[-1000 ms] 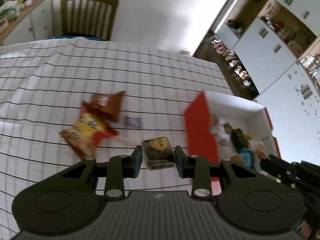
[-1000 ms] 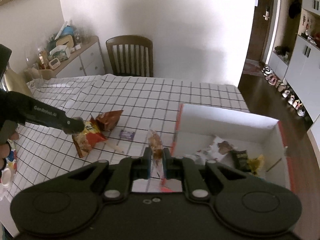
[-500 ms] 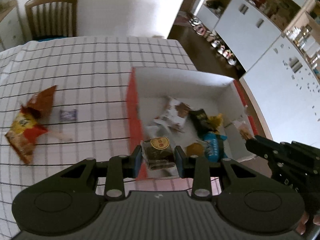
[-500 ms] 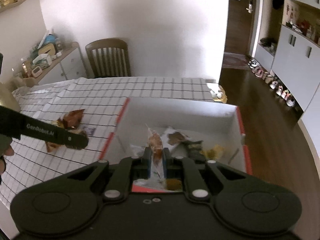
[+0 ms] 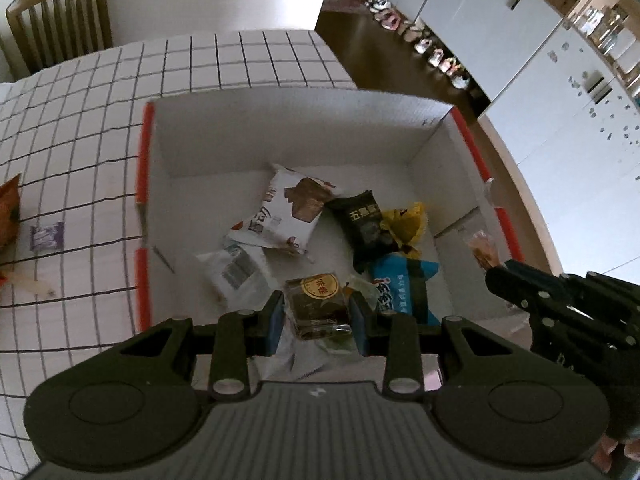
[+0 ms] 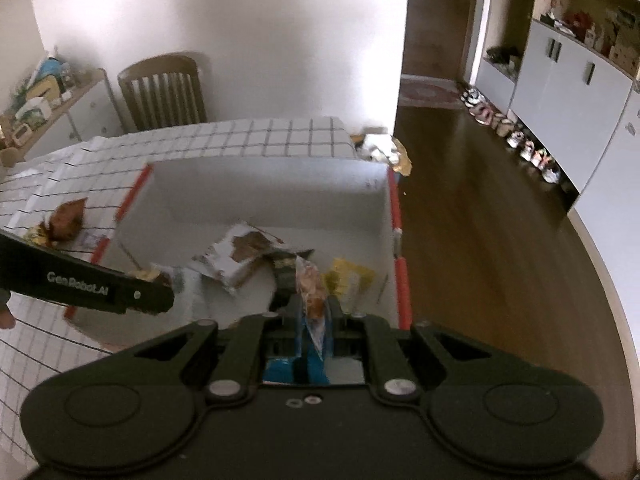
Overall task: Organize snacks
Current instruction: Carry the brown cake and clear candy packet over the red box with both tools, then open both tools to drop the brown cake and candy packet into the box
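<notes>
My left gripper (image 5: 316,312) is shut on a dark brown cake packet with a gold round label (image 5: 318,304) and holds it over the white box with red rims (image 5: 280,144). My right gripper (image 6: 314,314) is shut on a thin clear snack packet (image 6: 310,284), also over the box (image 6: 260,188). That packet (image 5: 482,246) also shows in the left wrist view at the box's right wall. Several snack packets lie in the box, among them a white one (image 5: 284,216), a black one (image 5: 364,224) and a blue one (image 5: 404,286).
The box stands at the right end of a table with a checked cloth (image 5: 80,128). A small purple packet (image 5: 47,236) and an orange-brown bag (image 6: 66,220) lie on the cloth left of the box. A wooden chair (image 6: 164,92) stands behind. The floor drops off to the right.
Both grippers have moved right, from over the cloth to over the box, each still holding its packet. The loose snacks on the cloth have slid to the left edge of view.
</notes>
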The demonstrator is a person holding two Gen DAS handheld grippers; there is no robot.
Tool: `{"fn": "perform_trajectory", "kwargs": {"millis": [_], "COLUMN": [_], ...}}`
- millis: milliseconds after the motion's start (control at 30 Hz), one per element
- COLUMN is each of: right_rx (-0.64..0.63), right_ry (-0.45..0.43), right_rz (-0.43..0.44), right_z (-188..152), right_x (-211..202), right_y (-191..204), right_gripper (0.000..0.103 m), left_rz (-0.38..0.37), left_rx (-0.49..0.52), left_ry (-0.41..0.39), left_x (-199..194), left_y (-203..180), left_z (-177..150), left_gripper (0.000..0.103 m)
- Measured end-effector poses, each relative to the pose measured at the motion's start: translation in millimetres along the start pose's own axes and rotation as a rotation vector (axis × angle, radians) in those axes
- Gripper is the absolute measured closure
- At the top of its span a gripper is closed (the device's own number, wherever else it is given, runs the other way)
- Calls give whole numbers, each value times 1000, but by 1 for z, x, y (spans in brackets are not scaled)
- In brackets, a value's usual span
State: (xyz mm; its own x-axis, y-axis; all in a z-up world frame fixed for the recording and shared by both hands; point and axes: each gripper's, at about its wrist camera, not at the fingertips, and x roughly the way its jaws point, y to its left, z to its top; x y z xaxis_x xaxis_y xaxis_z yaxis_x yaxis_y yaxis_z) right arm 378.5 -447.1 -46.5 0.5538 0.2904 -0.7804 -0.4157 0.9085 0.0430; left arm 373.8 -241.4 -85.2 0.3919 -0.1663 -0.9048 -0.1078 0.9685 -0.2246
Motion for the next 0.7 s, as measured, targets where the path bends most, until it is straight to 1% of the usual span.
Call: {"fn": "perform_trajectory", "kwargs": {"millis": [100, 233, 333, 567, 700], "right_rx": [6, 20, 20, -7, -8], "right_ry": [20, 45, 62, 102, 121], "right_rz": [-7, -4, -2, 5, 1], "right_z": [-4, -5, -8, -13, -14], "right_x": [9, 21, 28, 38, 43], "right_y": [-6, -11, -12, -7, -6], "right_gripper": [93, 93, 93, 93, 93], "left_rz": [10, 43, 48, 81, 84], "left_rx": [-2, 28, 40, 62, 65], "left_ry": [21, 32, 49, 73, 78], "left_x": [15, 31, 42, 58, 61], "left_y": [-3, -11, -16, -21, -21], "left_z": [4, 5, 5, 2, 2], "left_gripper": [69, 69, 69, 69, 69]}}
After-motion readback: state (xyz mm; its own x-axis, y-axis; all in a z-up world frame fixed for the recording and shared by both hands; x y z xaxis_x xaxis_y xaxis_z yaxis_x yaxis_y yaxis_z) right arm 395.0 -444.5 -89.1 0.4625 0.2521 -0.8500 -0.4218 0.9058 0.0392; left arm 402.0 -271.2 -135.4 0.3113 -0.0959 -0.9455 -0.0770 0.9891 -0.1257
